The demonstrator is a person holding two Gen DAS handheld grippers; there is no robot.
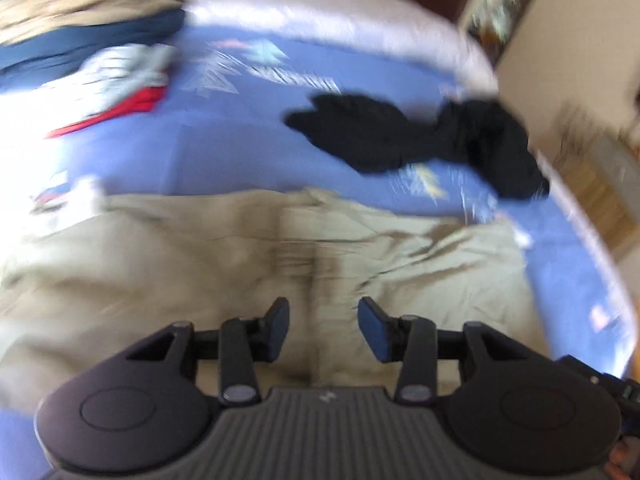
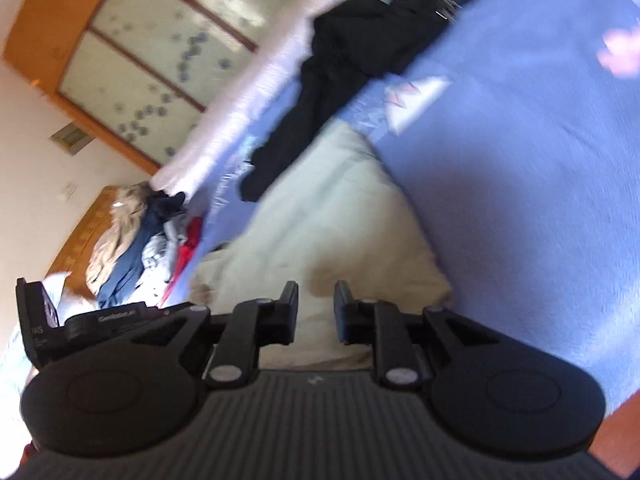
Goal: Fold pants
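Beige pants (image 1: pixel 200 264) lie spread and wrinkled on a blue bedspread (image 1: pixel 224 152). In the left wrist view my left gripper (image 1: pixel 324 314) hovers over their middle seam, open, with only the cloth below showing between the fingers. In the right wrist view the same pants (image 2: pixel 332 220) run away from me, their near corner at the right. My right gripper (image 2: pixel 317 300) sits low over that near end. Its fingers stand a narrow gap apart, with beige cloth showing through the gap and no fold seen pinched.
Black trousers (image 1: pixel 420 136) lie crumpled beyond the beige pair, also seen as black trousers (image 2: pixel 352 64). A heap of clothes (image 1: pixel 92 52) sits at the far left of the bed. A wooden wardrobe (image 2: pixel 132 52) stands behind. The bed edge (image 1: pixel 592 240) runs on the right.
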